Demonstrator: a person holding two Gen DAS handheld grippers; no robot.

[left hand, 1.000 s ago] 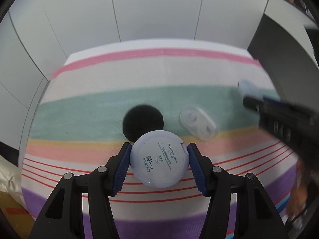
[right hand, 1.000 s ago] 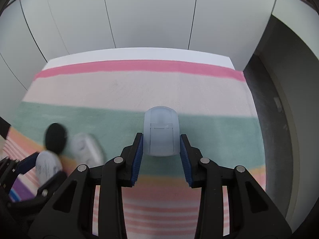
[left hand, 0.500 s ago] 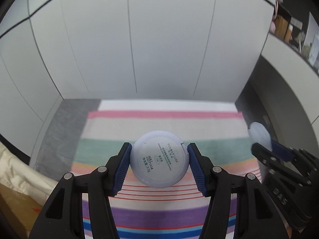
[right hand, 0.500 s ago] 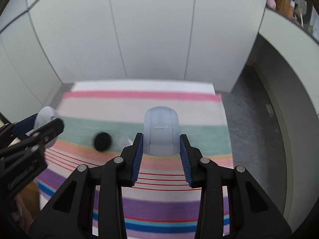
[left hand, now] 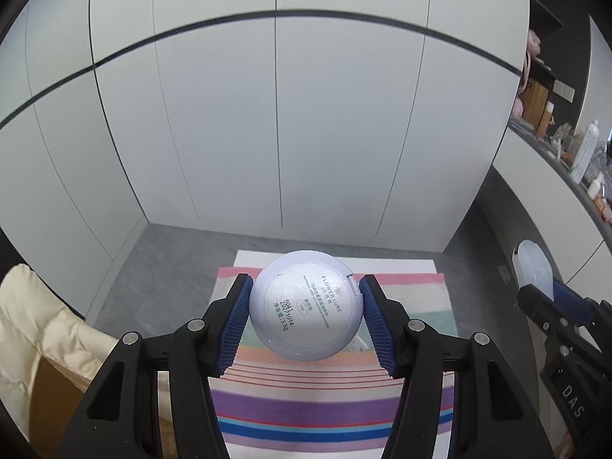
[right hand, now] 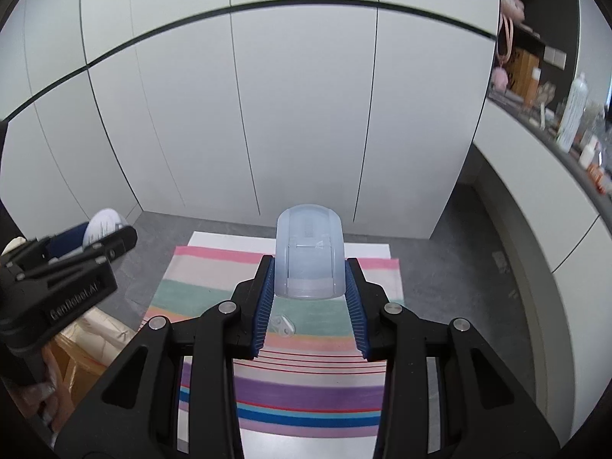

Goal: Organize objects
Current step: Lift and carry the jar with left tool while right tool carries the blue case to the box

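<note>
So we start on the left, where our left gripper (left hand: pixel 306 315) squeezes a round compact (left hand: pixel 306 308) between its blue pads (left hand: pixel 235 325). The pads press on the two sides of its rim, and the flat label side faces us. It is up in the air, high over the striped cloth (left hand: pixel 332 409) on the table. The compact looks small, light and hard. Its shell is smooth and round, so we think it could slip or spin if we hold it loosely. The rim at its widest part is the best place to hold, and that is where we have it. It may crack if it falls, so we should set it down softly. Next, on the right, our right gripper (right hand: pixel 310 281) is shut tight on a clear case (right hand: pixel 309 252). The pads touch its two straight sides near the bottom, and the round top sticks out in front. It is also up in the air over the cloth. The case looks thin, light and a bit bendy, so we should not squeeze harder. Down on the green stripe lies a small clear piece (right hand: pixel 283 323), well apart from both grippers.
</note>
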